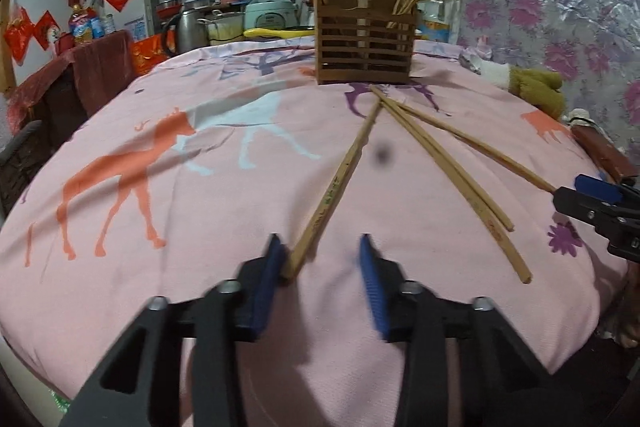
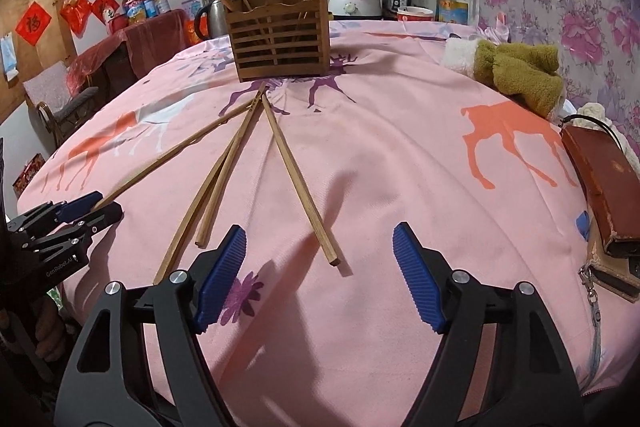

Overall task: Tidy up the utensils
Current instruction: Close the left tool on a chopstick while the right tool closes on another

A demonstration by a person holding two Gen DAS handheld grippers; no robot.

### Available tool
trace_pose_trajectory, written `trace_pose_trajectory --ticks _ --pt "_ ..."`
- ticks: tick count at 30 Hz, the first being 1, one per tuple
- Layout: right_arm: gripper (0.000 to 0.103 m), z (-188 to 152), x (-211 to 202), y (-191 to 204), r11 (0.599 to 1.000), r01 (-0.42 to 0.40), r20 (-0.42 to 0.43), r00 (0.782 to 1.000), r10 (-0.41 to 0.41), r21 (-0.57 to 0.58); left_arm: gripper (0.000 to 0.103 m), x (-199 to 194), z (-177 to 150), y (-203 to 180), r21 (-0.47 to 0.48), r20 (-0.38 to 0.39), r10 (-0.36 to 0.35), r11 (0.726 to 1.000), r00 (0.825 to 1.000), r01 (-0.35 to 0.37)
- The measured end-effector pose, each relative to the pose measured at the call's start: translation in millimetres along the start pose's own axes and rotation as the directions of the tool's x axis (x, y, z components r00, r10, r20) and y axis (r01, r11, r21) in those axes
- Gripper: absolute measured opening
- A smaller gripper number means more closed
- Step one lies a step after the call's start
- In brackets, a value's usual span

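Two grippers work the near edge: the left gripper (image 1: 320,247) stands partly closed, one pad touching the end of the leftmost chopstick (image 1: 340,183) but not yet pinching it, and should centre that end before squeezing. The right gripper (image 2: 320,233) is released and empty. Four loose chopsticks (image 2: 224,167) fan across the pink cloth (image 1: 160,227). Beyond them stands one slatted wooden holder (image 1: 364,51), with roughly six chopsticks inside, though they overlap too much to count exactly.
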State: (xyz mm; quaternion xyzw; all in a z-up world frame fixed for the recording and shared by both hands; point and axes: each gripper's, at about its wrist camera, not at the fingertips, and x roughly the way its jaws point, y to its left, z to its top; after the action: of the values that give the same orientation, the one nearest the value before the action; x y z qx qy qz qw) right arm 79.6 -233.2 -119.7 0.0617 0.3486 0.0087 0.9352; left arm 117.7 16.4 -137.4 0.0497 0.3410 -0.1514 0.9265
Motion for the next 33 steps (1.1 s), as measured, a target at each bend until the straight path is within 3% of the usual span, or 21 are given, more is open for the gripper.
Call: trace_pose_trajectory --ticks 2,4,8,12,14,17,20,33 --pt "0.074 0.1 -0.6 0.0 1.000 -0.002 0.002 1.000 0.002 0.003 0.014 -0.8 0.5 -0.6 -0.006 -0.004 -0.043 0.999 0.999 0.043" --pt "0.074 0.4 -1.0 0.2 1.000 -0.002 0.004 1.000 0.002 0.004 0.014 -1.9 0.6 -3.7 0.000 -0.007 -0.072 0.997 0.997 0.072" --pt "0.073 0.2 -0.8 0.7 1.000 -0.002 0.000 1.000 0.002 0.001 0.019 -1.1 -1.0 -10.2 0.023 -0.009 -0.062 0.998 0.998 0.062" --pt "0.063 -0.9 1.9 2.0 1.000 -0.005 -0.016 1.000 0.005 -0.006 0.018 -0.8 -0.8 -9.9 0.017 -0.007 -0.067 0.998 0.998 0.067" --pt "0.047 -2.3 5.7 2.6 1.000 -0.011 -0.036 0.999 0.010 -0.008 0.006 -1.0 -0.6 -10.0 0.018 -0.007 -0.070 0.997 0.997 0.071" --pt "0.024 -4.2 9.4 4.8 1.000 -0.023 -0.061 0.998 0.022 -0.017 0.006 -2.6 0.0 -8.4 0.013 -0.008 -0.078 0.997 0.997 0.078" --pt "0.010 -3.8 4.2 7.3 0.999 -0.032 -0.039 0.999 0.031 -0.029 0.006 -4.6 1.1 -7.3 0.004 -0.007 -0.083 0.997 0.996 0.083" --pt "0.010 18.1 -43.5 -6.5 0.992 -0.107 0.137 0.986 0.097 0.070 0.006 -41.8 27.6 -3.2 -0.061 0.074 -0.091 0.994 0.993 0.095"
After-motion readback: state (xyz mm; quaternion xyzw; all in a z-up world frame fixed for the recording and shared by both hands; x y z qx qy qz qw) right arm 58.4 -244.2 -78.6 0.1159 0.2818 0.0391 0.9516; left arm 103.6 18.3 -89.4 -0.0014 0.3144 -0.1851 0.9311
